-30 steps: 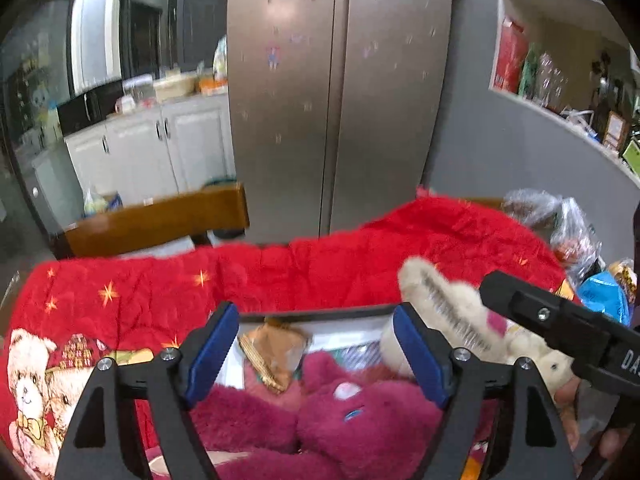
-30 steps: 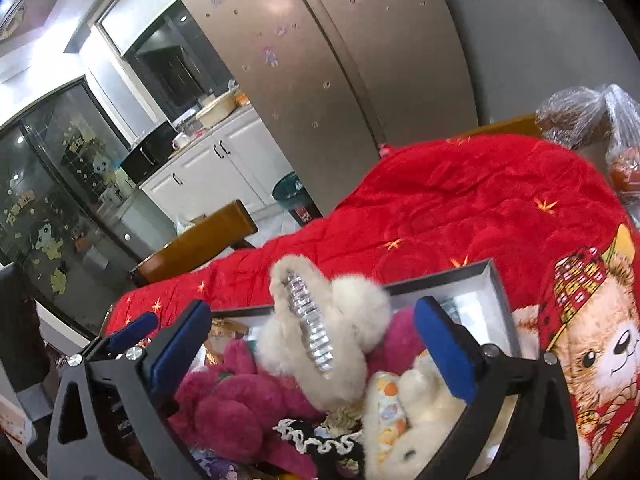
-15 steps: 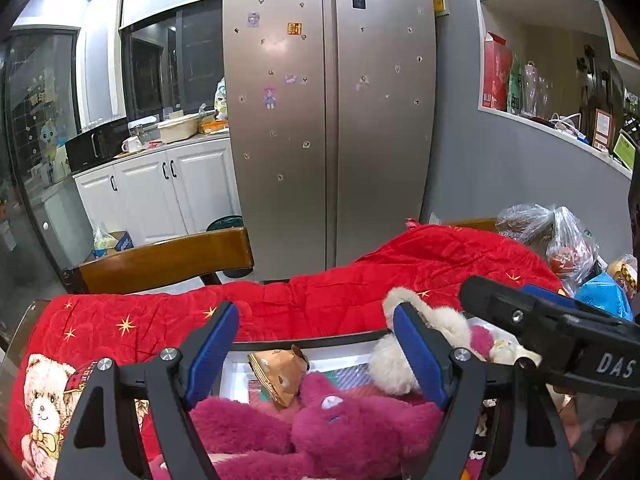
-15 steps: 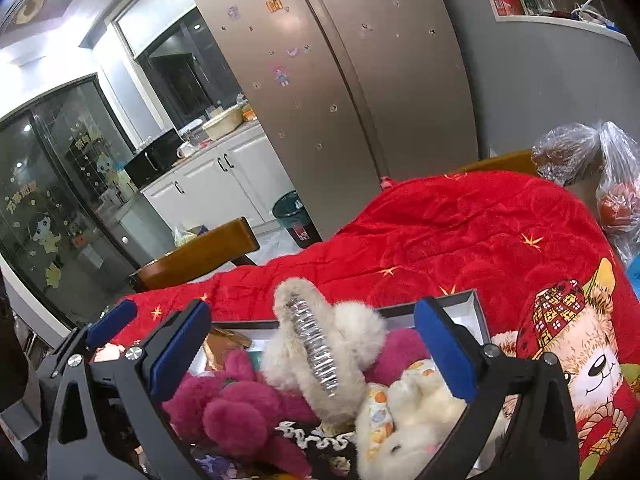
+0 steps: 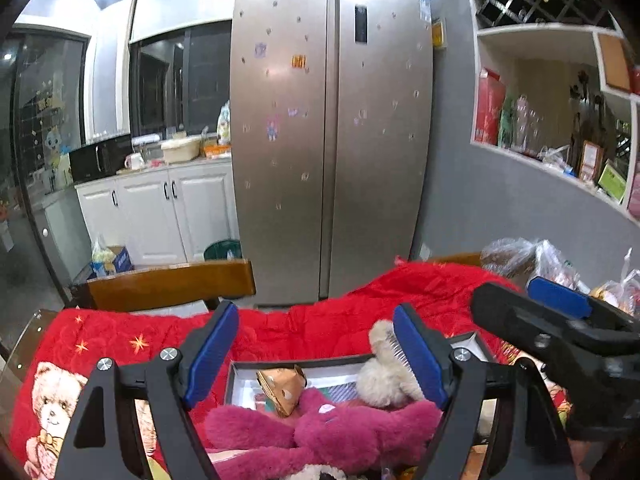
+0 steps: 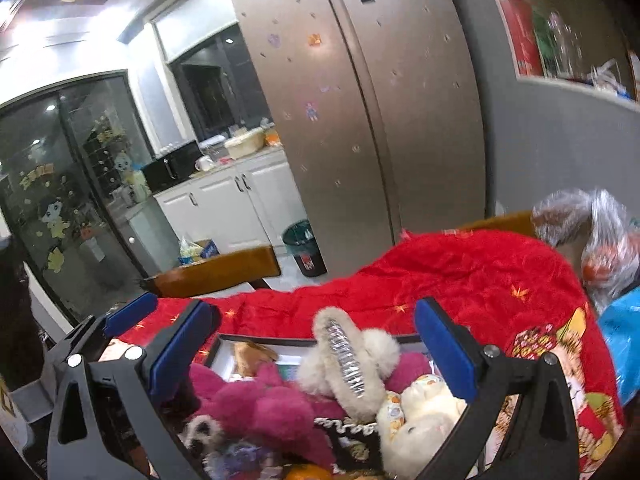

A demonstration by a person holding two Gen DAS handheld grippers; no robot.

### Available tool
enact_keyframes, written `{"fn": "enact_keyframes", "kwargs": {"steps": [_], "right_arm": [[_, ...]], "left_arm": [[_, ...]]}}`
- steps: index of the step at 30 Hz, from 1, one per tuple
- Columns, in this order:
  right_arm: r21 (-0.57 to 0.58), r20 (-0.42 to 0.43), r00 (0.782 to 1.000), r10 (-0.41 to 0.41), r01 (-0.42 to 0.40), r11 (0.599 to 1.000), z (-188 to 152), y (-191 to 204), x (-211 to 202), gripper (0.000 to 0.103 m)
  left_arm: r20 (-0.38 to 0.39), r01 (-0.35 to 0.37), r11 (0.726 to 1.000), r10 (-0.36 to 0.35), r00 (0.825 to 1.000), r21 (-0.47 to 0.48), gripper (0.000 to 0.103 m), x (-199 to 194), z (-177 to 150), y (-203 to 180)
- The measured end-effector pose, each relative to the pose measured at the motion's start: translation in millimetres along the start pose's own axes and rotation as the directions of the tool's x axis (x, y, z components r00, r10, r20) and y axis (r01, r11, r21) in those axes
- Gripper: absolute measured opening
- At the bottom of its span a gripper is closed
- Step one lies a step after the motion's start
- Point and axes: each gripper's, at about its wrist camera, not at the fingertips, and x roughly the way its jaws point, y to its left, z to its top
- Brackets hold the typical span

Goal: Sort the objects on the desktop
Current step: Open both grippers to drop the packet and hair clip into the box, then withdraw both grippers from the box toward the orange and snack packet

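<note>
Hovering both grippers over the box [image 5: 472, 344] on your red blanket [image 5: 320, 328]: left gripper [image 5: 316, 350] fingers apart, nothing between; right gripper [image 6: 316, 344] same. Pink plush [image 5: 340, 428], fluffy hair clip [image 6: 344, 356] and cream doll [image 6: 424, 404] sit piled in it

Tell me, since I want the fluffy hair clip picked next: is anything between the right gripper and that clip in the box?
Nothing visible blocks it. The fluffy hair clip lies on top of the pile in the box, resting on the pink plush toy, directly ahead of the open right gripper. The left gripper stays to its side.
</note>
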Motion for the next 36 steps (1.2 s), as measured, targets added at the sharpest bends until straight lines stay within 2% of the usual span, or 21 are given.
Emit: {"fn": "enact_keyframes", "kwargs": {"steps": [4,8,11,12,14,15,19,24,30,32,34,36], "right_arm": [[-0.022,0.081,0.996,0.03,-0.029,0.999,7,15,-55,0.103],[-0.043,0.166,0.983,0.083,-0.077,0.996,2,23,-126,0.103],[-0.066,0.22,0.974,0.057,-0.043,0.997,-7,25,-172,0.103],[-0.068,0.241,0.97,0.04,-0.024,0.997,-13,24,-186,0.103],[-0.073,0.272,0.962,0.019,0.001,0.997,-26,22,-206,0.103],[-0.079,0.286,0.958,0.008,0.015,0.997,-36,21,-215,0.103],[-0.07,0.295,0.955,-0.026,0.048,0.996,-80,9,-227,0.103],[-0.018,0.22,0.973,-0.062,0.068,0.998,-130,-18,-202,0.103],[0.032,0.099,0.992,-0.076,0.074,0.997,-173,-54,-164,0.103],[0.028,0.071,0.99,-0.121,0.119,0.992,-179,-65,-155,0.103],[0.035,0.033,0.989,-0.143,0.142,0.989,-184,-76,-145,0.103],[0.071,-0.011,0.988,-0.152,0.153,0.986,-186,-88,-136,0.103]], "left_arm": [[0.032,0.011,1.0,-0.011,0.999,0.006,0.082,-48,8,4],[0.089,0.007,0.994,-0.016,0.996,0.107,0.082,-111,-1,8],[0.175,-0.068,0.983,0.038,0.984,0.172,0.082,-151,-15,7],[0.203,-0.072,0.983,0.038,0.978,0.166,0.082,-162,-22,8],[0.225,-0.021,0.992,-0.007,0.974,0.122,0.084,-178,-36,10],[0.215,0.018,0.996,-0.036,0.976,0.084,0.088,-181,-46,12],[0.108,0.116,0.992,-0.111,0.988,-0.048,0.088,-172,-93,20],[0.012,0.135,0.983,-0.135,0.991,-0.127,0.088,-144,-151,20],[-0.105,0.094,0.993,-0.102,0.989,-0.073,0.088,-106,-179,13],[-0.168,0.078,0.996,-0.082,0.982,-0.035,0.088,-93,-183,9],[-0.226,0.096,0.995,-0.101,0.969,-0.031,0.088,-84,-188,11],[-0.238,0.094,0.995,-0.102,0.966,-0.045,0.088,-80,-190,12]]}}
